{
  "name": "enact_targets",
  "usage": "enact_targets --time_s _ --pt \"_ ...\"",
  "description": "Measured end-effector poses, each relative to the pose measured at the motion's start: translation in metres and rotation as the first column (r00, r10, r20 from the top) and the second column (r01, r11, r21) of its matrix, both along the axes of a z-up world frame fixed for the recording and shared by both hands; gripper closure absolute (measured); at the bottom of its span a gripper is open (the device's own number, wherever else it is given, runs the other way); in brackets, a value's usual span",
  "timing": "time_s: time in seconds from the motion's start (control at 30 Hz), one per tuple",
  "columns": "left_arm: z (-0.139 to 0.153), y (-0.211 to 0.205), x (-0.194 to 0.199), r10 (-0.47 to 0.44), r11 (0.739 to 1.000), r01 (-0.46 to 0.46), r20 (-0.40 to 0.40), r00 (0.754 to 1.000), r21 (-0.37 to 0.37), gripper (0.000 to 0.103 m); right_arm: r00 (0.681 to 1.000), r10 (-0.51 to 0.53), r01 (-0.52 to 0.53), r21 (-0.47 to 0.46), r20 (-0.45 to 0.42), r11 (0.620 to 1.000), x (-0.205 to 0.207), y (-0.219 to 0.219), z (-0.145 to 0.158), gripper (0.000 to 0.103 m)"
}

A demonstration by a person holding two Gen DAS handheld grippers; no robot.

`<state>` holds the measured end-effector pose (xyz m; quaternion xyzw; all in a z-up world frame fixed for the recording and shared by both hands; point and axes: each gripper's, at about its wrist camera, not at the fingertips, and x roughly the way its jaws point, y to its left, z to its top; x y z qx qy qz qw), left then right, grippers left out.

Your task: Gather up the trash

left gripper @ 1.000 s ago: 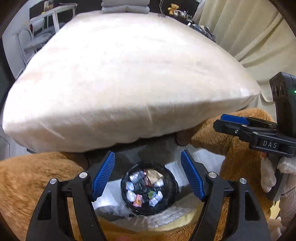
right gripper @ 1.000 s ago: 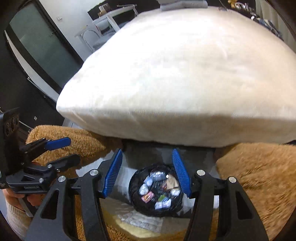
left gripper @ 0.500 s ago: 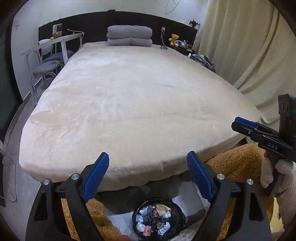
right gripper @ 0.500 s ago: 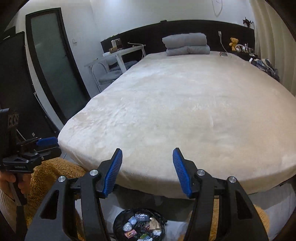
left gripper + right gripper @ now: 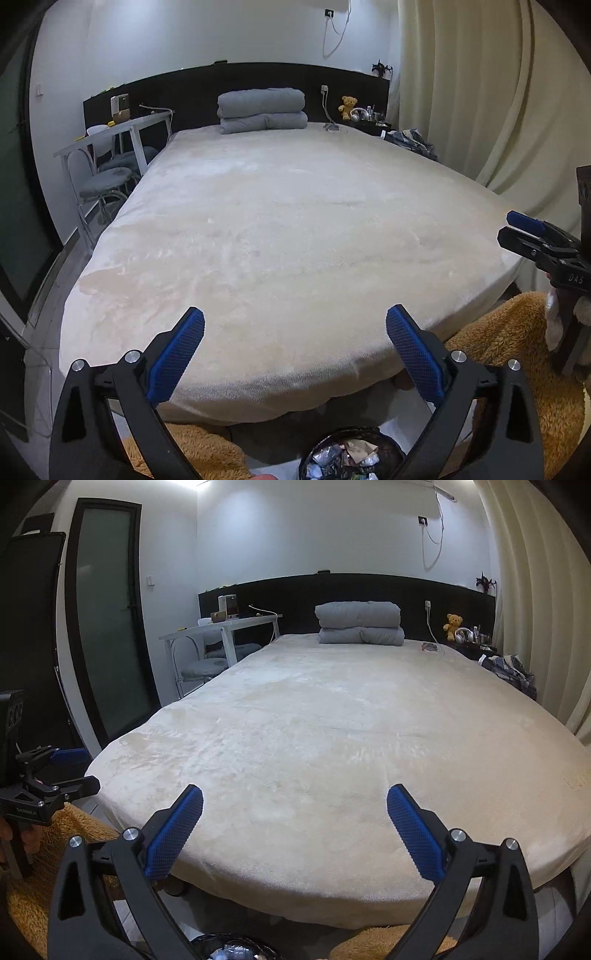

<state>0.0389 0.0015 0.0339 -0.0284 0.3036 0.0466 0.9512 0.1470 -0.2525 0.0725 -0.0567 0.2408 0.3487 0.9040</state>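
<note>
Trash bin (image 5: 351,458): round, lined with black plastic, full of crumpled wrappers; on the floor at the foot of the bed, low between the left fingers.
Left gripper (image 5: 295,354): jaws opening, already wide, nothing between the blue ribbed pads.
Right gripper (image 5: 295,834): jaws opening wide too — empty.
Change: a second ago both looked down at the bin; now the bin sits at the frame edge.
Rug (image 5: 509,354): shaggy, tan.
Bed (image 5: 288,229): plush cream cover — folded grey blanket (image 5: 262,110) at the dark headboard.
</note>
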Motion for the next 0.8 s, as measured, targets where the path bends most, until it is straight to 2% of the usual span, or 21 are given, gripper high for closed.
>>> enact_targets --time_s 0.13,0.27,0.43,0.53,0.8 --pt "-0.001 -0.003 0.001 0.001 0.999 -0.002 0.025 1.0 0.042 0.006 0.999 0.014 -0.014 -0.003 0.03 1.0 0.0 0.001 0.004 0.004" --pt "-0.004 -0.002 0.001 -0.015 0.999 0.013 0.057 0.998 0.041 0.006 0.998 0.03 -0.031 0.0 0.053 1.0 0.001 0.002 0.004 0.004" --pt "-0.009 0.0 -0.004 -0.018 1.0 0.018 0.085 0.996 0.005 0.006 0.998 0.054 -0.053 0.018 -0.018 0.998 0.008 0.001 -0.008 0.004" --pt "-0.012 0.002 -0.005 -0.003 1.0 0.005 0.104 0.995 -0.025 0.006 0.998 0.054 -0.054 0.025 -0.016 0.998 0.007 0.002 -0.009 0.004" --pt "-0.013 -0.006 -0.008 -0.016 1.0 0.017 0.121 0.993 -0.003 0.006 0.998 0.062 -0.062 0.0 0.002 0.998 0.001 0.009 -0.014 0.004"
